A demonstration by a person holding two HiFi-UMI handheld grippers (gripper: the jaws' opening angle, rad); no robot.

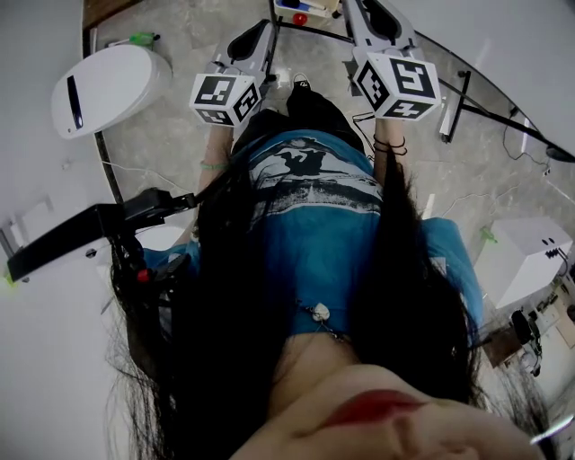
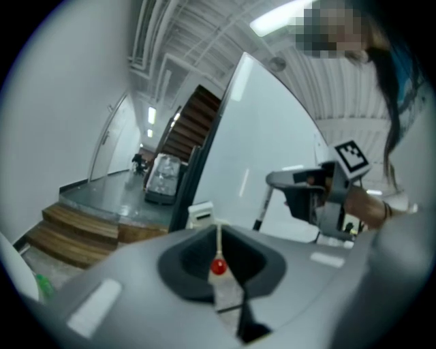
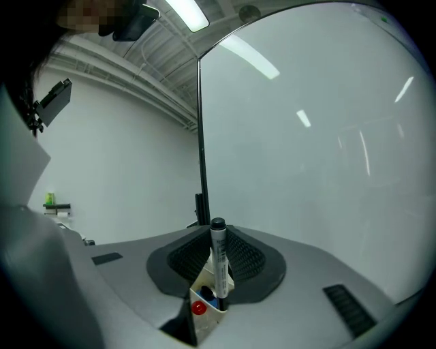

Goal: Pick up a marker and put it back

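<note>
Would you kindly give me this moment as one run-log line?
right hand-held gripper: shut on marker, upright, lower end at white holder | left hand-held gripper: shut, empty

Wooden steps (image 2: pixel 71 235), a staircase (image 2: pixel 194 123) and white walls (image 3: pixel 116 170) under ceiling striplights (image 3: pixel 187 12).

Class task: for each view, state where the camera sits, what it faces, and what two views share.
Head view: on the head, facing steeply down; hair, blue shirt, left gripper and right gripper show.
Left gripper view: rides that gripper, facing stairs; its shut jaws and the right gripper show.
Right gripper view: faces a white panel; jaws grip the marker at the holder.
Shared: head and right gripper views show the holder.
</note>
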